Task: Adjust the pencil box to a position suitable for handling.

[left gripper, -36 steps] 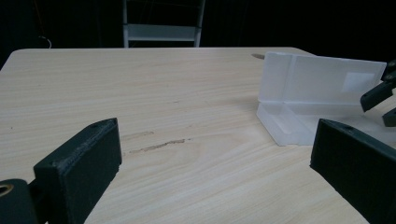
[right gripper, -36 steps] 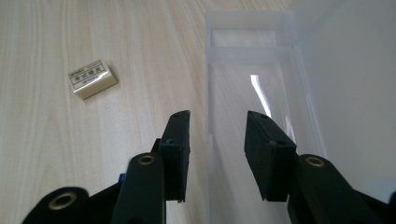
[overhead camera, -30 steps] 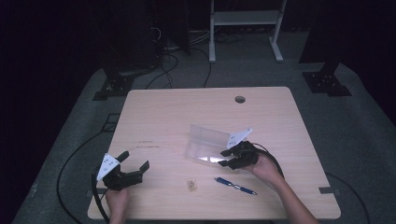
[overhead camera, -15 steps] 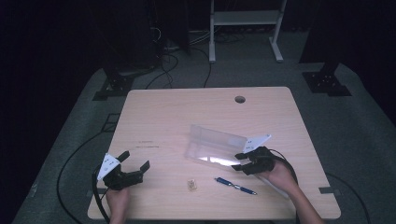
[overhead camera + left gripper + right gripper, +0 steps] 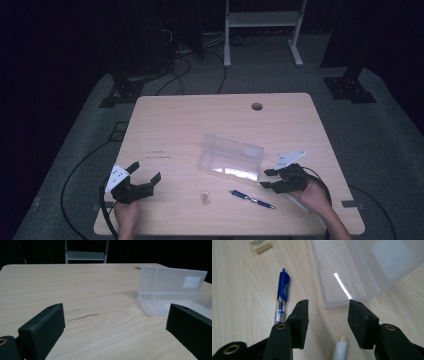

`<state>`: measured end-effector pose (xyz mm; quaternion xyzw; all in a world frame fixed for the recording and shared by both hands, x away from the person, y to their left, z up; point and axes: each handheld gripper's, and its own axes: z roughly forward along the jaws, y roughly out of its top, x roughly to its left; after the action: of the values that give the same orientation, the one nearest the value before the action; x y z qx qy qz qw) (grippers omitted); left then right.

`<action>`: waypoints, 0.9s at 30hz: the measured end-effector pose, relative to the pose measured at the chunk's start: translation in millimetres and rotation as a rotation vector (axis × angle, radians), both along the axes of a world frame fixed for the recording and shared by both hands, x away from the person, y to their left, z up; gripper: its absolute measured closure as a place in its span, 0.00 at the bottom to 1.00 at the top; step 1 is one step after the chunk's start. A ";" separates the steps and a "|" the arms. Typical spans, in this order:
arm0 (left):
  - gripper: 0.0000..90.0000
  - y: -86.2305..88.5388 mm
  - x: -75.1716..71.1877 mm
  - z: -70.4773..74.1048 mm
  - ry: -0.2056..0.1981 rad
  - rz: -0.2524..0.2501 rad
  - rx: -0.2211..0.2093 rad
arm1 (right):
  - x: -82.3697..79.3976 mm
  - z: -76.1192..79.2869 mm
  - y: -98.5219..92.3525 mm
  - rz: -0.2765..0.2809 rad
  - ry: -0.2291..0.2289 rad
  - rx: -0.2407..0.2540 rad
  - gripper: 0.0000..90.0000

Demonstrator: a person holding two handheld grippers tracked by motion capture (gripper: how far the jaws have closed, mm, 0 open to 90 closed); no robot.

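An open clear plastic box (image 5: 232,160) lies mid-table with its lid standing up behind the tray; it also appears as the box (image 5: 172,290) and the box (image 5: 342,277). A blue pen (image 5: 251,198) lies in front of it, close to the left jaw of my right gripper (image 5: 329,305). That right gripper (image 5: 265,178) sits just right of the box; its jaws have just been opening and nothing is between them. A white stick (image 5: 340,350) lies on the table under it. A small eraser (image 5: 204,198) rests left of the pen. My left gripper (image 5: 146,171) is open and holds nothing.
A round cable hole (image 5: 257,106) is near the table's far edge. A faint dark mark (image 5: 157,155) runs across the wood left of the box. Beyond the table stand a white frame (image 5: 262,20) and dark stands, with cables on the floor.
My right gripper has drawn away from the box's right end, moving right and slightly toward the front edge. The left gripper has stayed put.
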<state>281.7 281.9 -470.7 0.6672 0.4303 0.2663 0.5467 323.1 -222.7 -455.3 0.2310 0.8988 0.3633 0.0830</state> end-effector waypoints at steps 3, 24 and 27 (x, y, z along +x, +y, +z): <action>0.01 -0.1 -0.2 0.1 0.001 0.000 0.003 | -5.4 -2.7 -9.1 -0.025 0.003 0.008 0.56; 0.01 -1.1 -0.9 0.8 -0.002 0.000 0.004 | -25.9 -17.8 -42.0 -0.115 0.047 0.011 0.60; 0.01 -0.9 -0.9 0.7 -0.002 0.001 0.004 | -29.9 -20.4 -45.7 -0.125 0.053 0.001 0.62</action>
<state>280.8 281.1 -470.0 0.6678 0.4297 0.2681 0.5455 293.2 -268.4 -475.7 0.2962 0.8842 0.3517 0.0817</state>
